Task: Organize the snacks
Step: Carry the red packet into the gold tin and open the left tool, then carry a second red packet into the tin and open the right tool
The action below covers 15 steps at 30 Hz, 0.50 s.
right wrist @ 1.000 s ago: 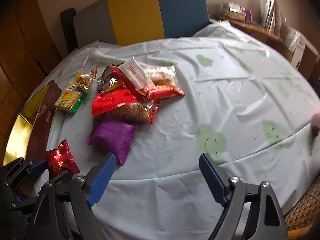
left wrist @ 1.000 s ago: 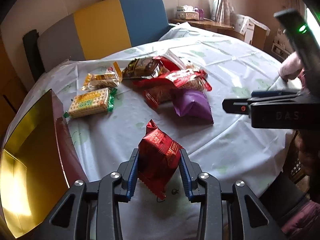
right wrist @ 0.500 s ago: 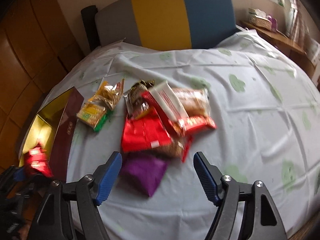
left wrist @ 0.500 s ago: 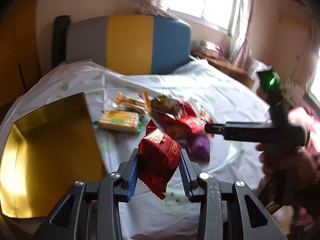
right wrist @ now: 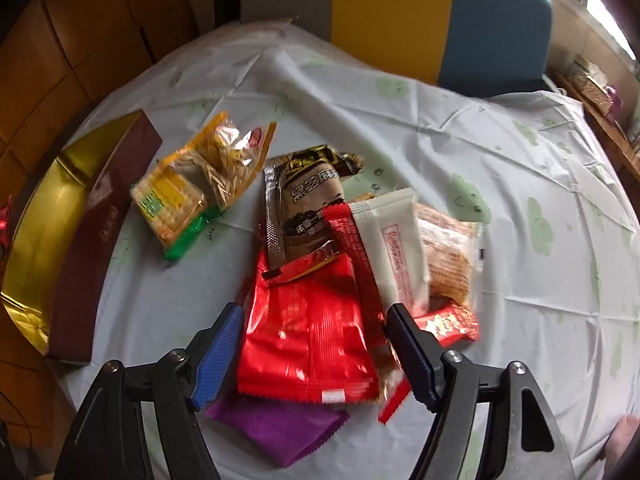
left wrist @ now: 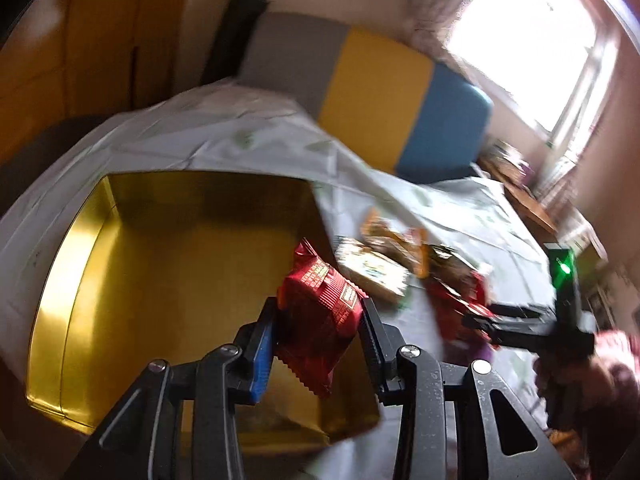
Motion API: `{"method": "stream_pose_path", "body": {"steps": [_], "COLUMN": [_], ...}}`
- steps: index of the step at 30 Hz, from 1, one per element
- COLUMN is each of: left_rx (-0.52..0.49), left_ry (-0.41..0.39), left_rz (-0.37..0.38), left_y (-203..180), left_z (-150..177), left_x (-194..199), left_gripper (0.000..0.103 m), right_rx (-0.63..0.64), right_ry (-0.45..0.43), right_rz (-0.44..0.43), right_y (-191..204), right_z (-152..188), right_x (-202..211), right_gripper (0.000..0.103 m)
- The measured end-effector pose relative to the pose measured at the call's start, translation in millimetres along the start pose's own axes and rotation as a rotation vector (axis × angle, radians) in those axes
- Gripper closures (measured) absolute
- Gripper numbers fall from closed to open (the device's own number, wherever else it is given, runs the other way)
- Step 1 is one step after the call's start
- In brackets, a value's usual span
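Here, from my left wrist camera, my left hand-held gripper is clenched on a small dark-red snack packet, its jaws easing slightly apart though the pads press on the wrapper. The packet hangs above the near right corner of the open gold-lined box, which this view shows from above, its floor bare. My right wrist camera gives only the box's brown outer wall and a strip of gold lining at far left.

That right view shows what the left one blurs: my right hand-held gripper hovers released over the snack pile, its jaws closing with a bright-red foil packet lying between the blue pads, which do not press it. A purple packet peeks from beneath it. Behind lie a brown sesame packet, a white-and-red stick packet, a clear cracker pack, a green-edged cracker pack and a yellow bag of thin sticks.

All rest on the counter under a pale cloth with green prints. A grey, yellow and blue chair back stands beyond it. In the left view my right hand-held gripper's body and green light cover part of the pile.
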<state>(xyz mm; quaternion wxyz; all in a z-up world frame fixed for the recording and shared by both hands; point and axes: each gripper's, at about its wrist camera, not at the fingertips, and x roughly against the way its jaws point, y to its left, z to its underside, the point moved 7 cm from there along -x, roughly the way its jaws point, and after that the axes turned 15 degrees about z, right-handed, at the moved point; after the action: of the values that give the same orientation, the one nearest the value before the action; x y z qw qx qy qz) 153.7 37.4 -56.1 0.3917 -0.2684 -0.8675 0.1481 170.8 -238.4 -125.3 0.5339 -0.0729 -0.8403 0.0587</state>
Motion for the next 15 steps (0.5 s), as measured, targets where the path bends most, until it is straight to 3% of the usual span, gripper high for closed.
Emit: {"method": "stream_pose_path", "body": {"steps": [1,2,7,9,12,15], "left_rx": [0.011,0.020,0.091,0.109,0.134,0.081], "left_ry": [0.007,0.009,0.015,0.023,0.029,0.032], "left_rz": [-0.017,-0.039,-0.076,-0.090,-0.079,-0.125], "left_y": [8.2,14.3,37.7,41.7,40.0,33.5], "left_z": [-2.8,-4.6,-12.4,-12.7,-8.5,2.7], "left_x": [-5.4,-10.1,-28.3,-32.9,-33.5,-26.6], "left_gripper": [0.062,0.061,0.039,0.023,0.019,0.019], "right_rx": [0.007,0.015,0.029,0.021,0.033,0.049], "right_ry": [0.005,0.007,-0.003,-0.002,-0.003,0.002], "right_rz": [-0.003,-0.018,-0.050,-0.063,-0.059,-0.055], "right_y": [1.0,2.8,9.6,8.9,8.6,12.0], "right_z": [-0.7,-0.9,1.6,3.6,5.5,6.7], "right_x": [-2.6,-3.7,-4.8,-4.2,-1.6,4.0], "right_gripper": [0.034,0.044,0.046,0.046,0.048,0.052]}}
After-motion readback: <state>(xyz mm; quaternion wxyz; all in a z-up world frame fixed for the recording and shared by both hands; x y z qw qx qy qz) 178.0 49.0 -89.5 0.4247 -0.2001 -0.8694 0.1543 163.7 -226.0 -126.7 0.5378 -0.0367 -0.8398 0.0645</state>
